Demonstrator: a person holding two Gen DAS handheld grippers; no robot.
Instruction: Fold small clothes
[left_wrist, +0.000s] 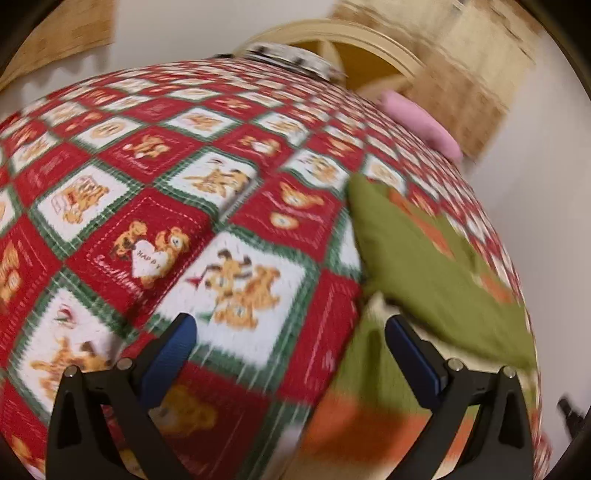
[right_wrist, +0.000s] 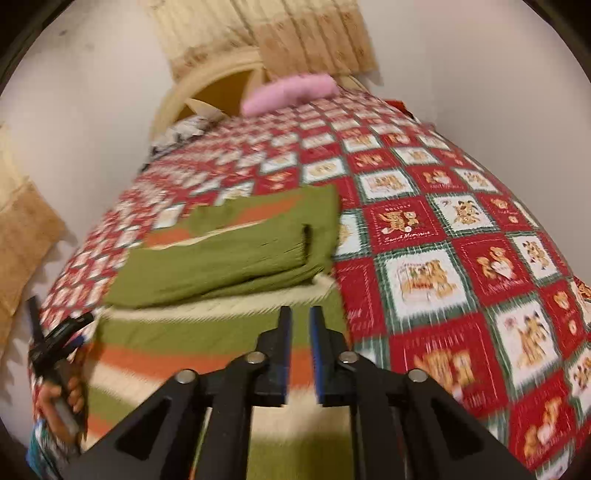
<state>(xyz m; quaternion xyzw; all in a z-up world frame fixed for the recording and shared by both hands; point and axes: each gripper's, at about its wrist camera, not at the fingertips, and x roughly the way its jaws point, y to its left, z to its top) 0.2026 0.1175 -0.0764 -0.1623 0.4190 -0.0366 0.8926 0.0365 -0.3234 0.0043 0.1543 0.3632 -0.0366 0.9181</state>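
A small green garment with orange and cream stripes (right_wrist: 221, 266) lies partly folded on the bed, its green sleeve laid across the striped body. It also shows in the left wrist view (left_wrist: 424, 266) at the right. My left gripper (left_wrist: 288, 332) is open and empty, above the bedspread just left of the garment. My right gripper (right_wrist: 300, 325) has its fingers nearly together with a narrow gap, holding nothing, above the garment's near striped part. The left gripper also shows at the left edge of the right wrist view (right_wrist: 55, 343).
The bed is covered by a red, white and green teddy-bear quilt (right_wrist: 461, 258). A pink pillow (right_wrist: 291, 90) and a patterned pillow (right_wrist: 181, 133) lie by the cream headboard (right_wrist: 207, 79). White walls and beige curtains (right_wrist: 295, 33) surround the bed.
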